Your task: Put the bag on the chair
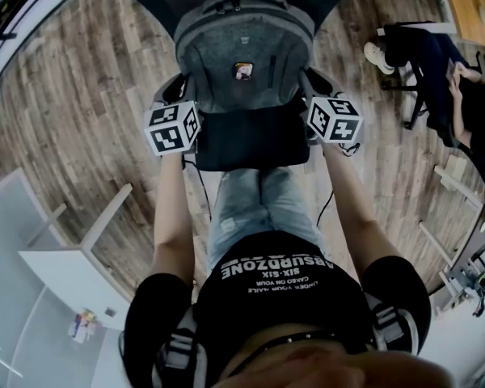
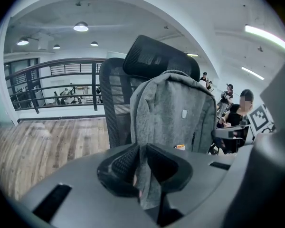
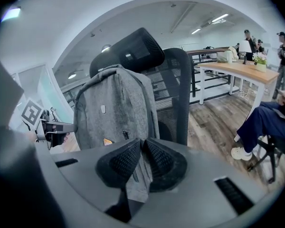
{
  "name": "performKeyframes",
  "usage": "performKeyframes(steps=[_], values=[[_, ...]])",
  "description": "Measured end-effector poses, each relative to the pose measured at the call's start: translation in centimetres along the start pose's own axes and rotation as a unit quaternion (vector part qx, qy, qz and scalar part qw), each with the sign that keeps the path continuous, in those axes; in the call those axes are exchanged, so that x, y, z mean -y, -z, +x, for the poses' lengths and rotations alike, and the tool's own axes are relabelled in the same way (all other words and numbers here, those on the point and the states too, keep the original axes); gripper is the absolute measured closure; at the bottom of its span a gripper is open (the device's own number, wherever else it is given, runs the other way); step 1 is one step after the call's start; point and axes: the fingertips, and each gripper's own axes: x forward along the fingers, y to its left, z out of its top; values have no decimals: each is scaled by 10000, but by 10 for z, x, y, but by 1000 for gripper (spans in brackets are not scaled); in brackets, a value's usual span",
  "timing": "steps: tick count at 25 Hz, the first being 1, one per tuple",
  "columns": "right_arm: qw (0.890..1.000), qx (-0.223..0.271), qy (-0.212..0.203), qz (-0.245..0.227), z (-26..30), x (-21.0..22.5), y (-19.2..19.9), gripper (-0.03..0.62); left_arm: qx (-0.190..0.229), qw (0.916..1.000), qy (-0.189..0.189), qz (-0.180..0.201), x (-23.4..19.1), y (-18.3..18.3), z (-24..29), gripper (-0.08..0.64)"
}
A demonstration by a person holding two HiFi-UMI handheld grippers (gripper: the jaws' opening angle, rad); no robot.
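Note:
A grey backpack [image 1: 242,55] stands upright against the mesh back of a black office chair [image 1: 250,142], over the seat; whether it rests on the seat I cannot tell. My left gripper [image 1: 184,83] holds the bag's left side and my right gripper [image 1: 307,81] its right side. In the left gripper view, the left gripper [image 2: 142,171] is shut on a fold of the backpack's [image 2: 175,110] grey fabric, with the chair's headrest [image 2: 156,56] behind. The right gripper [image 3: 141,164] likewise pinches grey fabric of the backpack [image 3: 114,108] before the chair back [image 3: 173,89].
A seated person in dark trousers [image 1: 427,59] is on another chair at the right, legs stretched out [image 3: 266,122]. A wooden table [image 3: 232,68] stands behind. White partitions [image 1: 56,265] lie at the lower left. A railing [image 2: 52,84] runs beyond the wooden floor.

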Motion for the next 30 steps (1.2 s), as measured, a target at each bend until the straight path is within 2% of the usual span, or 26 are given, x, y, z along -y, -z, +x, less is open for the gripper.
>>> performKeyframes(steps=[30], values=[[9996,-293,9,49,42,15,13,538,-270,9995,-155,2,-16,13,41,494]])
